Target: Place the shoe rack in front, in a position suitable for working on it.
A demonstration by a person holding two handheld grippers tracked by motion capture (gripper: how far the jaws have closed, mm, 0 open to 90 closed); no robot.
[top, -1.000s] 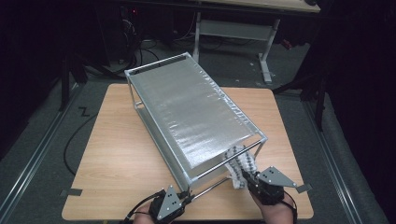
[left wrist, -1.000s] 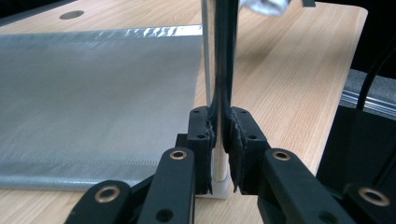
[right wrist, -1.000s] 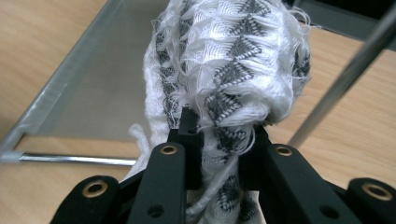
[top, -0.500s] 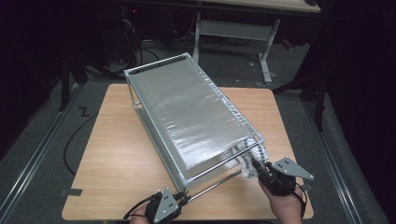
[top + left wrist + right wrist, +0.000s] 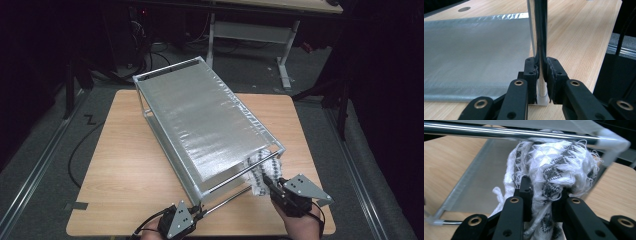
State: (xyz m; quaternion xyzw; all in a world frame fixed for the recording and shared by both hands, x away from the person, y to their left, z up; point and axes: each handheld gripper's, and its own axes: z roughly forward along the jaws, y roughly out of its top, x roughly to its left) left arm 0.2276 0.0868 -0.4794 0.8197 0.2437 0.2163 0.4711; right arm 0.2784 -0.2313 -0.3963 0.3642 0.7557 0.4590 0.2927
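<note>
A metal-framed rack (image 5: 200, 120) with silvery mesh shelves lies at an angle on the wooden table (image 5: 115, 165). My left gripper (image 5: 192, 212) is at the rack's near corner, and in the left gripper view the left gripper (image 5: 541, 67) is shut on a shiny upright post (image 5: 540, 30), beside the lower mesh shelf (image 5: 474, 50). My right gripper (image 5: 270, 187) is at the rack's near right end, shut on a white-and-black woven cloth (image 5: 260, 170). In the right gripper view the bunched cloth (image 5: 554, 165) sits above the right gripper (image 5: 541, 187), just under the rack's top bar (image 5: 499, 132).
The table's near edge runs just behind both hands. A white-legged desk (image 5: 285, 55) stands beyond the table's far side. Cables (image 5: 80, 150) lie on the dark floor to the left. Bare tabletop lies left of the rack.
My right hand has shifted slightly to the right, carrying the cloth a little further in under the rack's end bar. The left gripper has stayed on the post.
</note>
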